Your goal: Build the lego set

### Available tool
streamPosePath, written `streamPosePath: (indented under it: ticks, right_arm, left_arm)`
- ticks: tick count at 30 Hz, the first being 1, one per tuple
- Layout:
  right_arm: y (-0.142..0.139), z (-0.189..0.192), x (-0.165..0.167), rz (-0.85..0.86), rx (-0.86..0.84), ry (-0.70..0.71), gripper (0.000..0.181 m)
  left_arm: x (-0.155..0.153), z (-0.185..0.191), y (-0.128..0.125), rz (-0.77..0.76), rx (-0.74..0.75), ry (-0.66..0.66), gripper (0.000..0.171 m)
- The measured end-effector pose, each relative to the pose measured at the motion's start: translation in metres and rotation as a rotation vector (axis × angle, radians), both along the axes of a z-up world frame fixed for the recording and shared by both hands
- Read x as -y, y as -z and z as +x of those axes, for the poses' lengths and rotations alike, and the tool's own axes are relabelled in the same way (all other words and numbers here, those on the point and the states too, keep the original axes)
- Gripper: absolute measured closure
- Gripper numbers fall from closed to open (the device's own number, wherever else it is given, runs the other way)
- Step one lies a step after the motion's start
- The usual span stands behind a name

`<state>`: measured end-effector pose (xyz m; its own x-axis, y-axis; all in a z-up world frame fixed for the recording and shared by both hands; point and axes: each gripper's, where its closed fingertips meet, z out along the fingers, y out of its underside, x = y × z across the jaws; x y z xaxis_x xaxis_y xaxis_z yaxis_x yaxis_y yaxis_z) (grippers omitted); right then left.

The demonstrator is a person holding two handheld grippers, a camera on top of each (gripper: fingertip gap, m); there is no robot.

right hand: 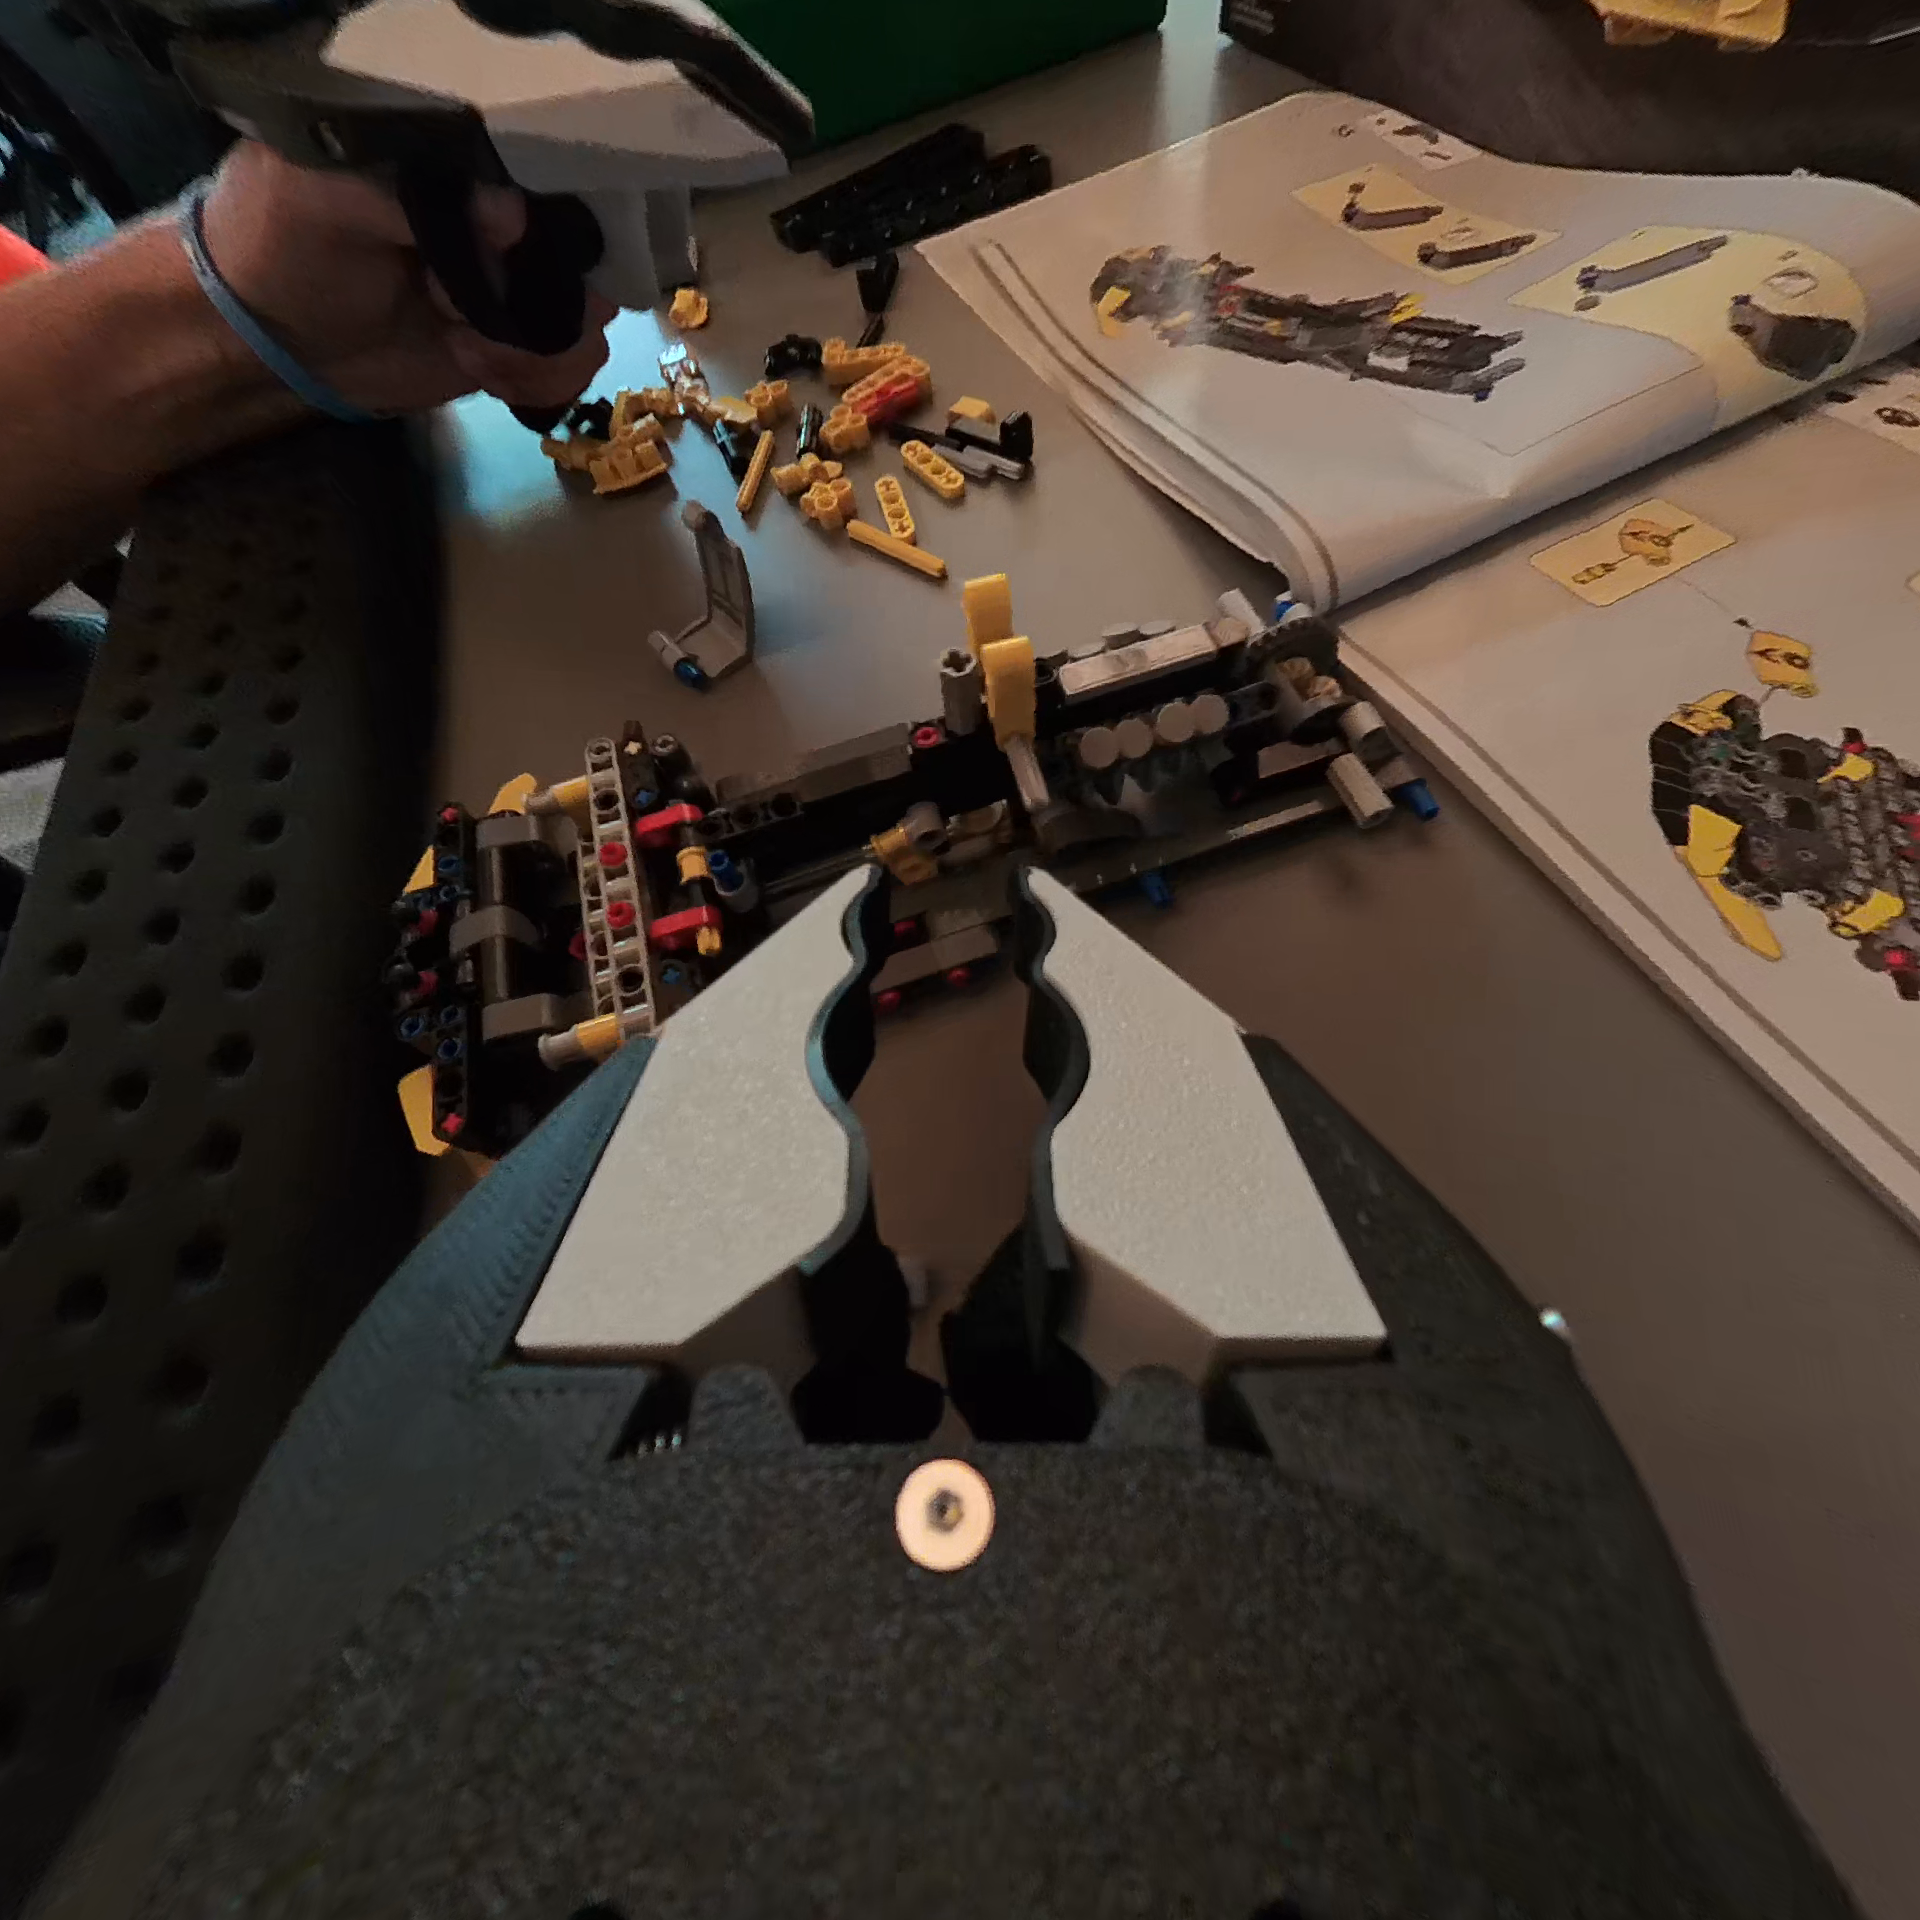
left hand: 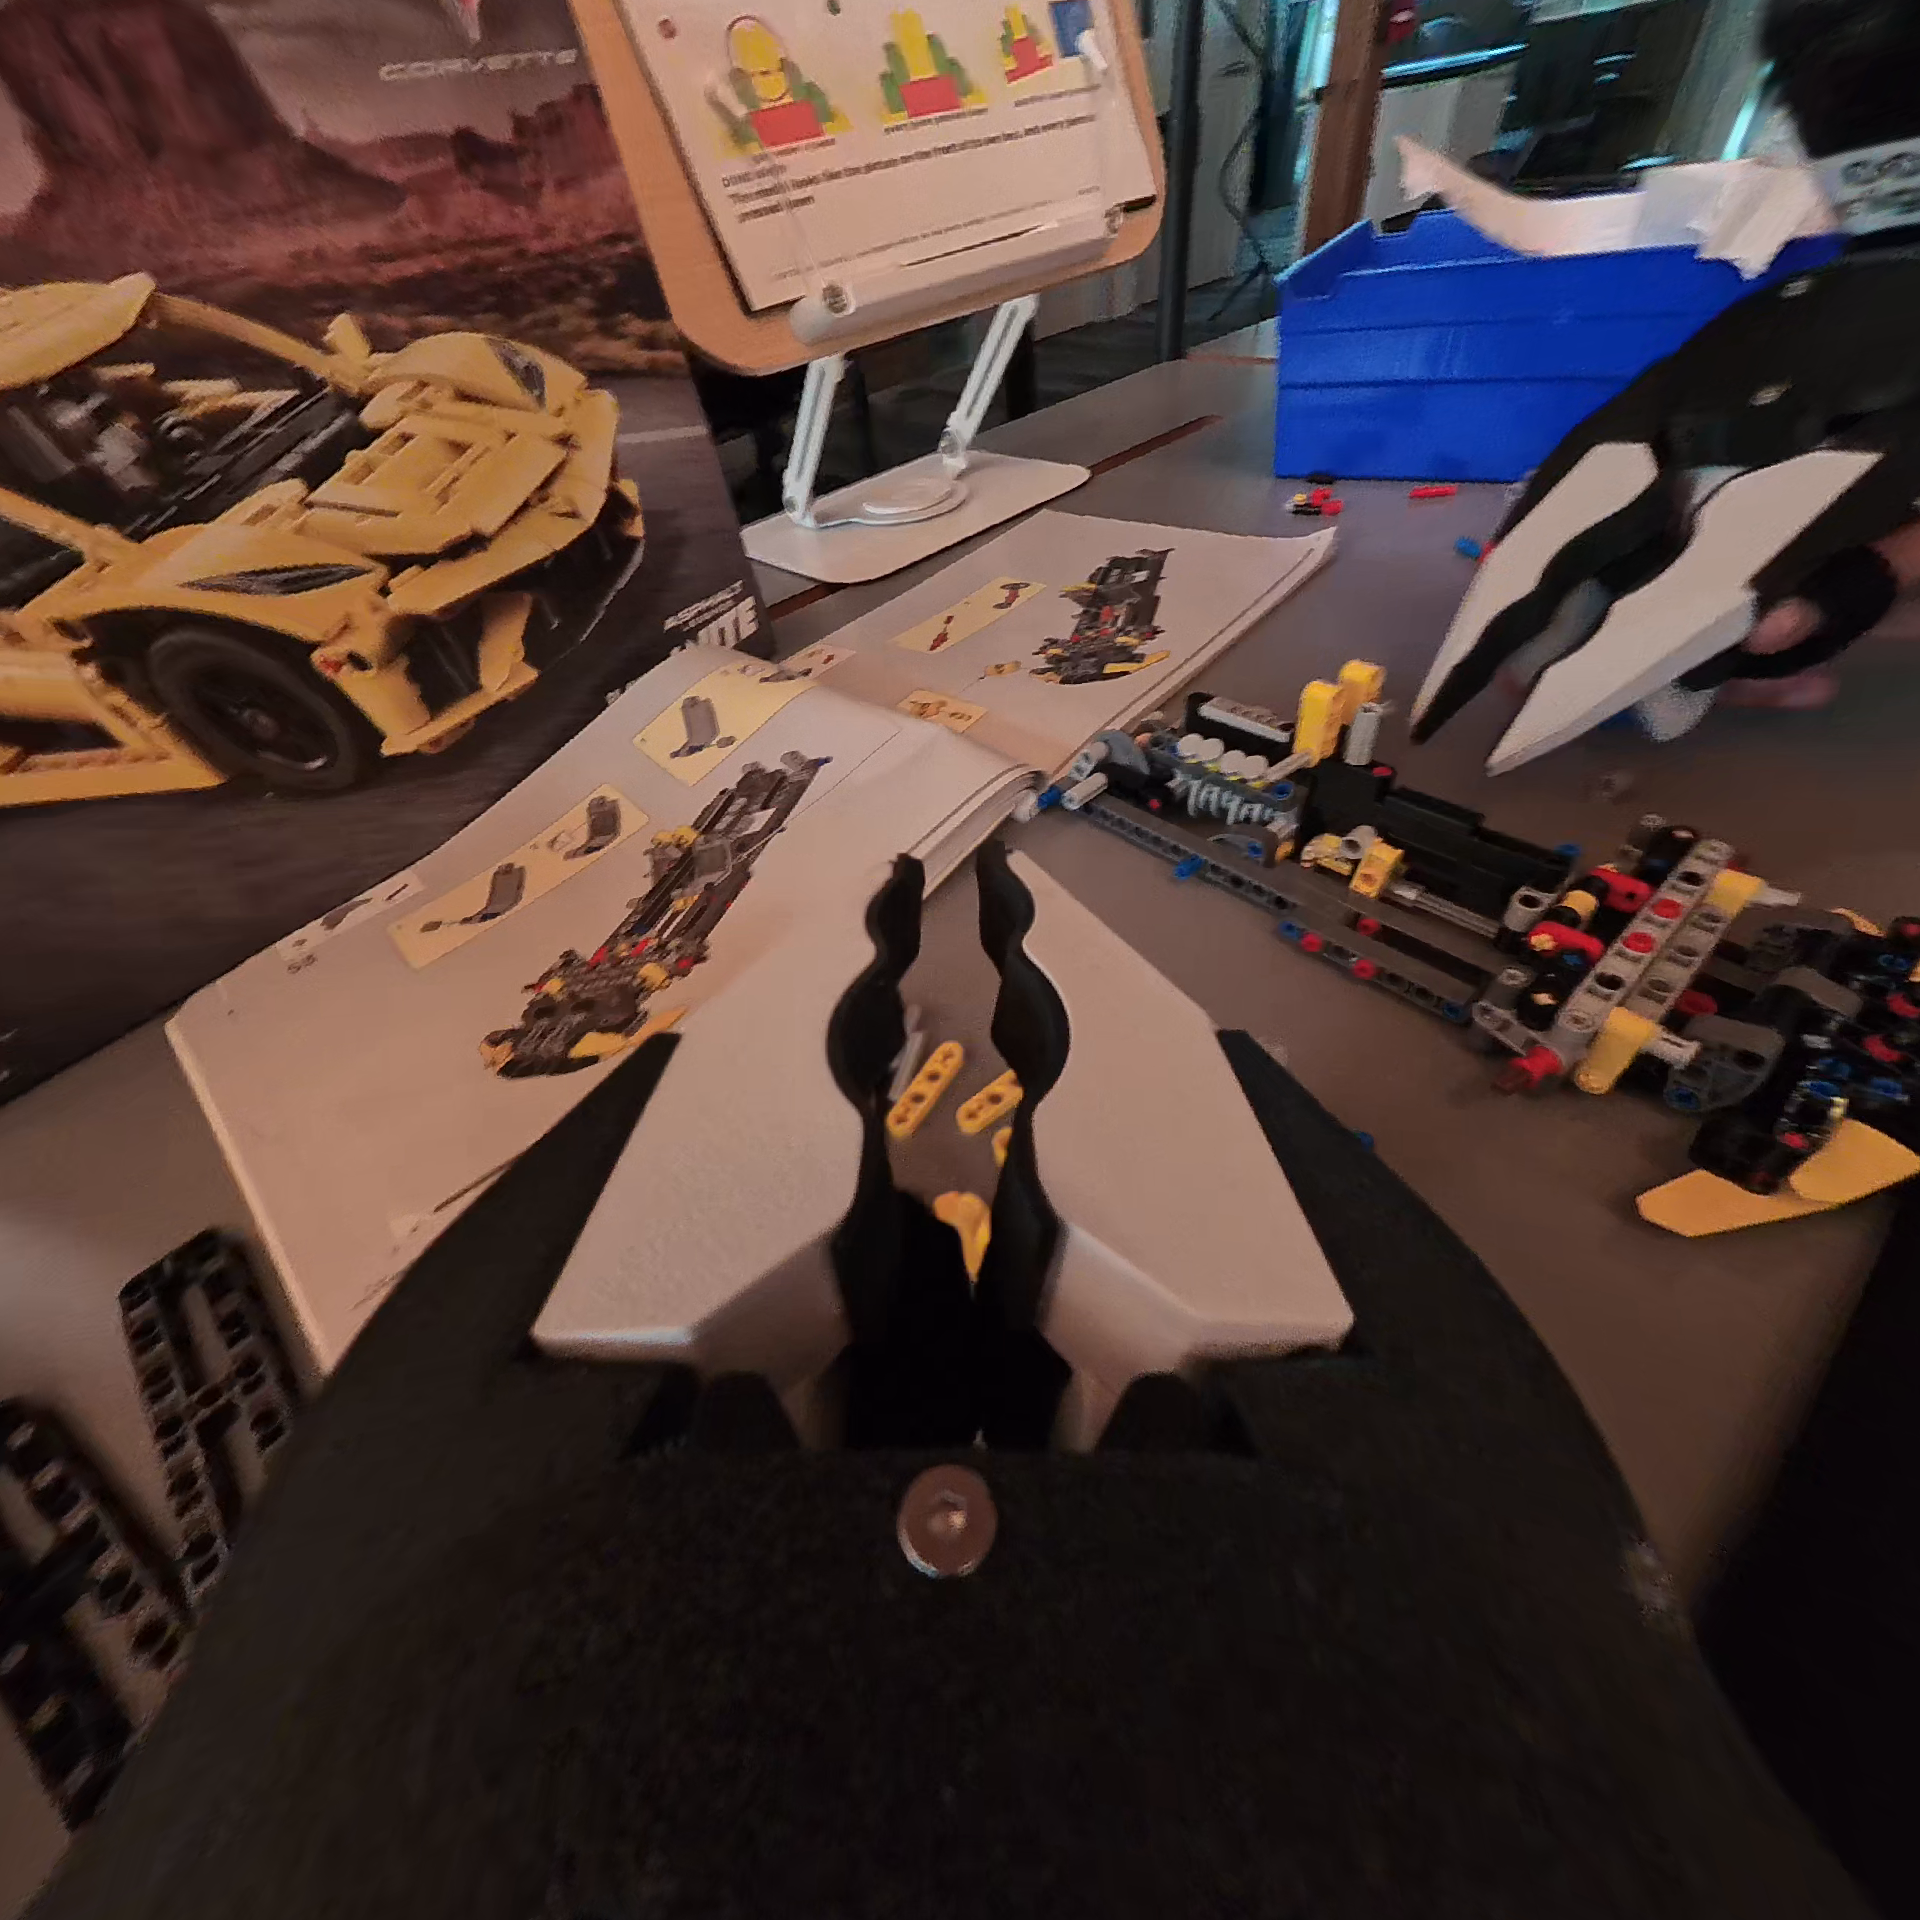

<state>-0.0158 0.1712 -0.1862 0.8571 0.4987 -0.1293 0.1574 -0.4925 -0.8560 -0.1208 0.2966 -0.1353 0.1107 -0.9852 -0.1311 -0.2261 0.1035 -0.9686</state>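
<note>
The half-built Lego car chassis (left hand: 1455,904), black and grey with red, yellow and blue pins, lies on the grey table; it also shows in the right wrist view (right hand: 883,810). My right gripper (right hand: 948,883) is open and empty, its tips at the chassis's near side around the middle. It shows in the left wrist view (left hand: 1465,748) above the chassis's far side. My left gripper (left hand: 948,868) is narrowly open and empty, above loose yellow pieces (left hand: 925,1086) near the open instruction booklet (left hand: 727,831). In the right wrist view the left gripper (right hand: 758,125) is held high above the loose parts pile (right hand: 831,447).
A grey seat piece (right hand: 717,592) stands apart from the pile. Black beams (left hand: 197,1340) lie at the left, also in the right wrist view (right hand: 914,197). The set's box (left hand: 312,468), a sheet on a stand (left hand: 894,177) and a blue bin (left hand: 1507,353) stand behind. A black perforated chair (right hand: 187,935) is at the left. Spacing between my two grippers at the tips: around 20 cm.
</note>
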Motion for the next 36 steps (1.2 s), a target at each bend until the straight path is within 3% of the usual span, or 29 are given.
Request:
streamPosePath:
  ticks: [6, 11, 17, 22, 27, 31, 36]
  right_arm:
    - [0.015, -0.012, -0.008, -0.060, 0.033, -0.063, 0.159]
    - [0.016, -0.019, -0.014, -0.079, 0.079, -0.107, 0.162]
    - [0.018, -0.026, -0.014, -0.194, 0.036, -0.154, 0.166]
    - [0.018, -0.025, -0.013, -0.226, -0.054, -0.147, 0.166]
    - [0.019, -0.026, -0.010, -0.056, 0.242, -0.184, 0.165]
    - [0.020, -0.027, -0.009, 0.002, 0.379, -0.188, 0.166]
    - [0.021, -0.027, -0.008, 0.033, 0.412, -0.184, 0.165]
  left_arm:
    - [0.062, 0.022, -0.008, 0.062, -0.074, 0.236, 0.163]
    - [0.091, 0.031, 0.011, 0.071, -0.232, 0.356, 0.162]
    - [0.093, 0.034, 0.045, 0.138, -0.440, 0.421, 0.160]
    - [0.100, 0.046, 0.052, 0.181, -0.485, 0.469, 0.155]
    - [0.102, 0.061, 0.062, 0.266, -0.549, 0.493, 0.148]
    - [0.103, 0.069, 0.068, 0.350, -0.575, 0.506, 0.150]
    - [0.103, 0.074, 0.070, 0.396, -0.560, 0.518, 0.159]
